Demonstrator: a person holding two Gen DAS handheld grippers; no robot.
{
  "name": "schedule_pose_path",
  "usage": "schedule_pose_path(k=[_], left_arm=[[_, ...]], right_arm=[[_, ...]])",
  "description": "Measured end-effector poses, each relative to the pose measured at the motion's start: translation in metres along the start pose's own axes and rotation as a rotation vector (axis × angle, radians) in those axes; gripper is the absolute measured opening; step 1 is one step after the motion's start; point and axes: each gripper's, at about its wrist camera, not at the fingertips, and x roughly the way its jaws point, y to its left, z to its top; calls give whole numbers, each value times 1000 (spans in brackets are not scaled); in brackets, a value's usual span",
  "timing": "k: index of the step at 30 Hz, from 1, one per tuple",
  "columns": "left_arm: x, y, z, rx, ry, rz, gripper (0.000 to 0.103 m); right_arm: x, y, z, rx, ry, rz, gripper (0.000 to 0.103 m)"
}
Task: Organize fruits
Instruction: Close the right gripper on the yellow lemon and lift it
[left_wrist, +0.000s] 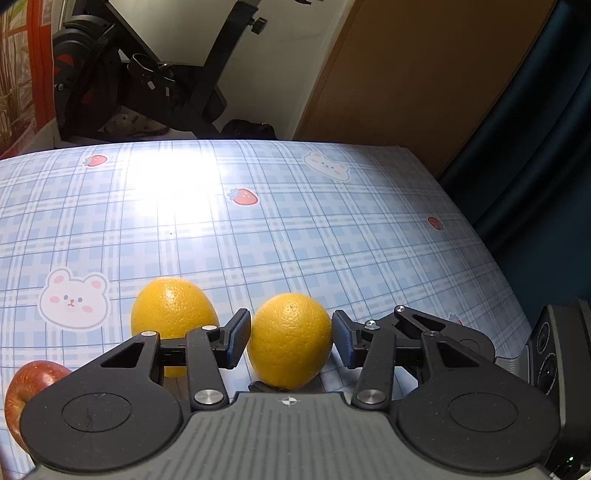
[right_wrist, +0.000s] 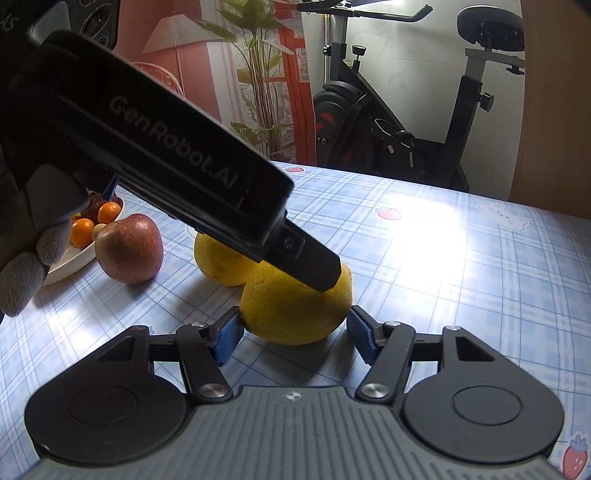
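The left claw (left_wrist: 291, 338) is reaching low over the worktop (left_wrist: 332, 236), its two fingers spread to either side of the nearer orange (left_wrist: 290, 339). The pads are sitting just beside the skin on both sides, but I cannot tell whether they are touching it; it is not yet a firm pinch. The right claw (right_wrist: 295, 334) is coming at the same orange (right_wrist: 295, 306) from the near edge, its blue pads spread as well and flanking the fruit, with the left tool's body crossing above it.

A second orange (left_wrist: 173, 317) is lying just beside the first, toward the worktop's left side and a little farther in. A red apple (right_wrist: 129, 247) is resting farther left again, and beyond it a white plate (right_wrist: 70, 262) near the left edge is holding small tangerines (right_wrist: 109, 212).

The trouble I am seeing is both claws crowding one round fruit. If both close, the fingers could knock together or squeeze the orange out sideways, and it would probably roll on the slick checked cloth. The left finger is also sitting in the narrow gap between the two oranges, so closing could nudge the neighbour toward the apple. A pinch below the fruit's middle could pop it upward.
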Motion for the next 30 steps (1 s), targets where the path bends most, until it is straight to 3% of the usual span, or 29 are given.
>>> schedule_pose_path(k=[13,30], left_arm=[[-6,-8,-5,31,6,13,50],[-44,-5,-42,-45,9,26,50]], right_arm=[[-5,1,-6,-7,-15,4,63],[-29,35,-17,-83,21,62,63]])
